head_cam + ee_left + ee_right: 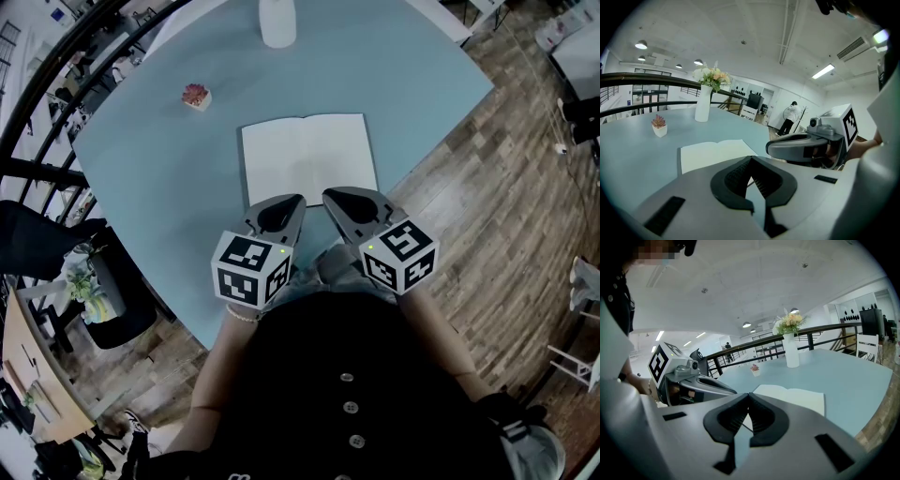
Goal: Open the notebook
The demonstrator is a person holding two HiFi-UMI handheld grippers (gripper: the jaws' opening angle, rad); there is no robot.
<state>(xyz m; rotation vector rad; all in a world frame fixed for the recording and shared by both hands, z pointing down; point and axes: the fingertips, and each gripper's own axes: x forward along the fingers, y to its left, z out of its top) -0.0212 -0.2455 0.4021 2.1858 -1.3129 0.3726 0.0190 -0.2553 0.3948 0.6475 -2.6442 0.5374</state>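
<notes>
**1.** Grey plastic left tongs: clenched tip to tip, nothing between them; grey plastic right tongs just beside them, likewise clenched and empty; both point at the near edge of the paper; whether they touch it cannot be told.

**2.** Thin white-paged notebook: lies on the pale blue desk, just beyond the tong tips; already spread flat, two blank pages facing up, centre fold running away from the person; cover not visible.
- Handling, as judged: light; limp leaves that bend and crease readily; liable to slide on the smooth top if pushed.
- Best taken at a free outer edge or corner of a page, with the other tongs pinning the opposite side.
- The opening looks done.

**3.** Small white pot with a pink plant: farther off to the left, well apart from the notebook.

**4.** Tall white vase: farthest; holds pale flowers in the gripper views.
</notes>
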